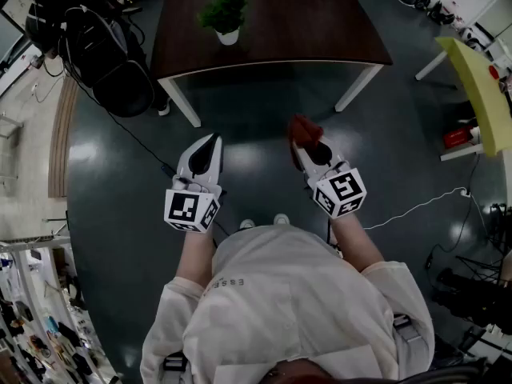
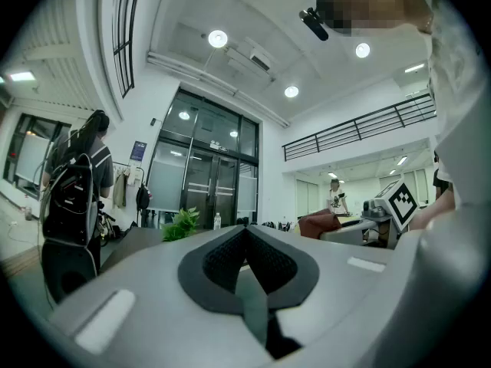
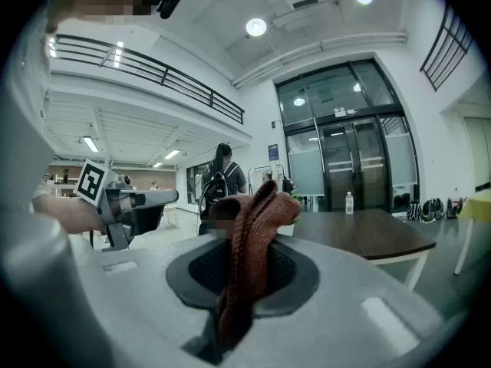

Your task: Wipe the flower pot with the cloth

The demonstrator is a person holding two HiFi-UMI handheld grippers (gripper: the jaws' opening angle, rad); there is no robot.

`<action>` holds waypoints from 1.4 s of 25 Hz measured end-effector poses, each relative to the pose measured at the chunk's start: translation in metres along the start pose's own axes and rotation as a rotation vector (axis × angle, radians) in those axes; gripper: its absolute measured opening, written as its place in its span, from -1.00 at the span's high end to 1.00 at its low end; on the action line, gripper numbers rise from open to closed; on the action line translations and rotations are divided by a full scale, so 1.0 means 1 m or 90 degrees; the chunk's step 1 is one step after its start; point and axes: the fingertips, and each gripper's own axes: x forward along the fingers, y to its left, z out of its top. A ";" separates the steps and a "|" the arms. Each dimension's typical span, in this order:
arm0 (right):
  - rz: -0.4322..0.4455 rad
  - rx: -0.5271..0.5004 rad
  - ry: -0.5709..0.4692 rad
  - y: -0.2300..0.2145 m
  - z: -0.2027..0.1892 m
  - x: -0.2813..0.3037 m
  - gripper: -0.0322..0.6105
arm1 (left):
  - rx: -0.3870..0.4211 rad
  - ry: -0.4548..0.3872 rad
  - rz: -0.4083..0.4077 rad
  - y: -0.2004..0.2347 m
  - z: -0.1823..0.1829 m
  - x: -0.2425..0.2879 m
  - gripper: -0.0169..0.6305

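A green plant in a white flower pot (image 1: 228, 35) stands on the dark table (image 1: 320, 30) ahead of me; the plant (image 2: 181, 224) also shows small in the left gripper view. My right gripper (image 1: 300, 144) is shut on a reddish-brown cloth (image 1: 304, 129), which bunches up out of its jaws (image 3: 253, 244). My left gripper (image 1: 213, 144) is shut with nothing in it, held level beside the right one. Both hang over the floor, short of the table's near edge.
A person with a black backpack (image 1: 96, 38) stands at the table's left. A yellow-green table (image 1: 480, 86) sits at the right, with a red object (image 1: 458, 137) under it. A white cable (image 1: 416, 208) runs across the dark floor. A water bottle (image 3: 349, 202) stands on the table.
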 end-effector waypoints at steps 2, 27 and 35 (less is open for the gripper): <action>0.001 0.000 0.003 0.003 -0.001 -0.001 0.75 | 0.000 0.001 0.004 0.000 -0.001 -0.004 0.90; -0.030 0.072 0.011 0.030 -0.018 0.060 0.75 | -0.027 0.026 0.034 0.085 -0.032 -0.039 0.90; -0.034 0.095 0.020 -0.024 -0.030 0.110 0.75 | -0.035 0.048 0.031 0.108 -0.057 0.023 0.90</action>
